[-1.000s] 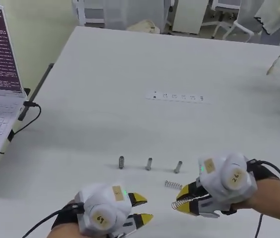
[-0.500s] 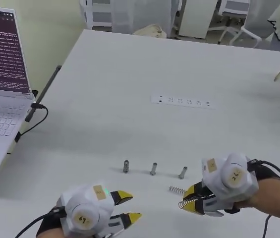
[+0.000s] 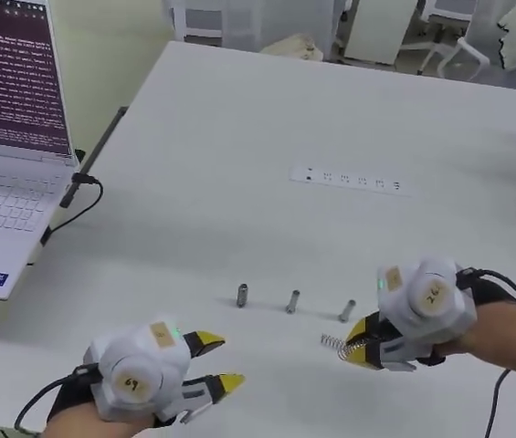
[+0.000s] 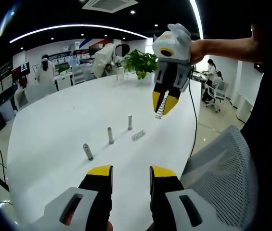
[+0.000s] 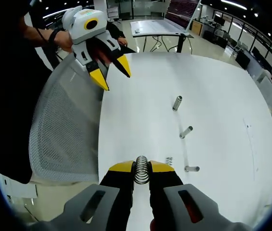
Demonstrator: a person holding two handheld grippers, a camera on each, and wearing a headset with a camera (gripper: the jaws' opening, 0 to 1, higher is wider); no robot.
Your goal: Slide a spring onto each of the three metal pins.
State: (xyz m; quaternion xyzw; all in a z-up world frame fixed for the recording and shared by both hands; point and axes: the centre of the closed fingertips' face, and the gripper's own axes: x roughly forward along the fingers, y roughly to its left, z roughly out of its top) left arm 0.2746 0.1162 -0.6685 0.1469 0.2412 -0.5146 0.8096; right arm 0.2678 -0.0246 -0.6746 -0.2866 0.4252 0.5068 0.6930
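Three short metal pins stand in a row on the white table: left pin (image 3: 242, 295), middle pin (image 3: 292, 302), right pin (image 3: 347, 311). The left pin (image 4: 87, 151) looks thicker and ribbed, like a spring sits on it. A loose spring (image 3: 331, 342) lies just in front of the right pin. My right gripper (image 3: 353, 345) is shut on another spring (image 5: 141, 169), held upright between its yellow tips just above the table near the loose one. My left gripper (image 3: 224, 360) hovers open with nothing in it, in front of the left pin.
An open laptop (image 3: 2, 137) with a cable (image 3: 75, 196) sits at the table's left edge. A white power strip (image 3: 353, 180) lies beyond the pins. A mesh chair back (image 5: 63, 130) is close behind the table's near edge.
The head camera has shifted. My right gripper has carried its spring closer to the right pin. My left gripper has drifted left, away from the pins, still open.
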